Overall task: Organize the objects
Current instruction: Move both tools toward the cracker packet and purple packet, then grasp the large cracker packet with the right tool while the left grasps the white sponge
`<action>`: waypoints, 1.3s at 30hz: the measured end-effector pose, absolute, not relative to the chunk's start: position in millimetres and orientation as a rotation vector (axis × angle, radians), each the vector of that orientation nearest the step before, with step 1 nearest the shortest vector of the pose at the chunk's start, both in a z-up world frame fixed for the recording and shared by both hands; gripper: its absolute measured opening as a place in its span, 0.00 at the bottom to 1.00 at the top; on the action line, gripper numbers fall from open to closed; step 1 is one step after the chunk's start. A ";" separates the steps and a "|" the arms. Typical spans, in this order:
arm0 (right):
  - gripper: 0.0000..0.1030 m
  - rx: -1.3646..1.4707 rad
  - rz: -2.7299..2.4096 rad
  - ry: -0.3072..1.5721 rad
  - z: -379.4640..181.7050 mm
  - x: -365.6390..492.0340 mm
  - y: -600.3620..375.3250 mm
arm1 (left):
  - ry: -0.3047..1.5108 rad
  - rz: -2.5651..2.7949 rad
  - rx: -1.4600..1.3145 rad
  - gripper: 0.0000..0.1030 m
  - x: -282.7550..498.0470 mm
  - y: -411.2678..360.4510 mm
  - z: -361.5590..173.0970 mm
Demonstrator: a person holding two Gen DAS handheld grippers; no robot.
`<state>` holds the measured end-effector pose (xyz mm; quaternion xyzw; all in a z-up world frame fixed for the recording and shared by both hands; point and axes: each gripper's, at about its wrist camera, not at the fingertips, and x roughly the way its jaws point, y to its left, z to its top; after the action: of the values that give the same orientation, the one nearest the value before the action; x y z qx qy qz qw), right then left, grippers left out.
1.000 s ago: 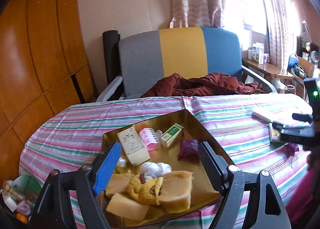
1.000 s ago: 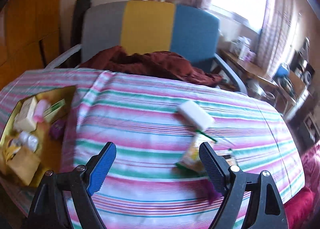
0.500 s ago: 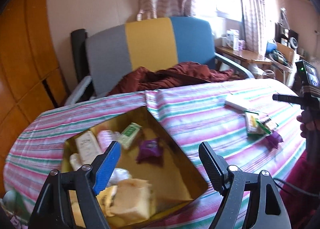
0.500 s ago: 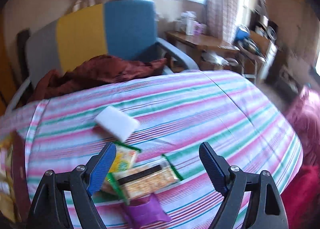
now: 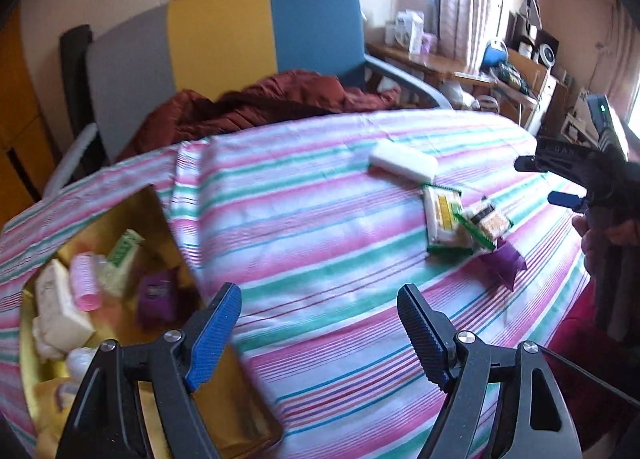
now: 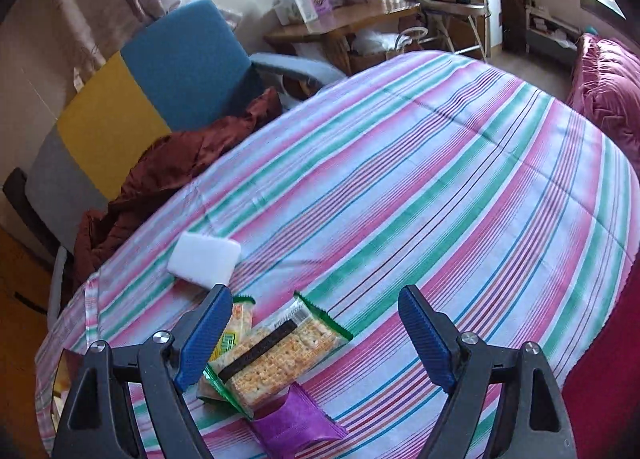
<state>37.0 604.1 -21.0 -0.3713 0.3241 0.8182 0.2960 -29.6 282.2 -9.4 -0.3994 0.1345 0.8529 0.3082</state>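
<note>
Striped cloth (image 6: pixel 460 187) in pink, green and white covers the tabletop, smooth with a few faint creases.

A white foam-like block (image 6: pixel 204 261) with rounded corners lies flat on the cloth, its long axis running roughly left-right in the right wrist view. Just nearer than it sit two clear crinkly cracker packets with green ends: the upper cracker packet (image 6: pixel 276 355) lies across the lower cracker packet (image 6: pixel 234 333), its long axis slanting from lower left to upper right. A small glossy purple sachet (image 6: pixel 296 425) touches the near end of the upper packet.

At the left side of the tabletop, a gold tray (image 5: pixel 120 219) with shiny angled walls holds a cream box (image 5: pixel 60 307), a pink ribbed roller (image 5: pixel 86 281), a small green-and-white box (image 5: pixel 122 255) and a second purple sachet (image 5: pixel 156 295); soft yellow items nearer are blurred.

Left tongs (image 5: pixel 320 331): pitched down over the cloth beside the tray, jaws wide apart, gripping nothing.

Right tongs (image 6: pixel 314 331): angled down over the packets, jaws spread wide, nothing clamped; the blue ridged left pad overlaps the lower packet in view, contact unclear. In the left wrist view the right tongs (image 5: pixel 560 183) come in from the right edge, a hand (image 5: pixel 600 235) on the handle.
</note>
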 end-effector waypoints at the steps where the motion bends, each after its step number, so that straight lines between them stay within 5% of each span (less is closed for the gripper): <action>1: 0.84 -1.065 2.177 0.862 -29.1 29.2 601.4 | 0.369 2.240 -1.071 0.78 -30.3 288.8 -15.3; 29: 0.84 -1.381 2.104 1.022 -78.2 -11.9 596.6 | 0.437 2.157 -1.096 0.79 -21.1 313.0 -69.3; 31: 0.80 -1.379 2.093 0.944 -77.9 -17.0 597.6 | 0.426 2.156 -1.083 0.79 -21.2 312.4 -65.5; 35: 0.48 -1.355 2.087 0.810 -69.7 -14.2 598.8 | 0.412 2.154 -1.068 0.79 -23.5 311.6 -57.7; 39: 0.46 -1.349 2.056 0.728 -66.1 -8.9 602.8 | 0.401 2.157 -1.068 0.79 -30.6 312.9 -49.2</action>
<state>-8.9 602.8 -66.1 -0.5044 0.2722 0.7685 0.2845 -30.6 312.9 -49.2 -0.4109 0.1542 0.8302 0.3438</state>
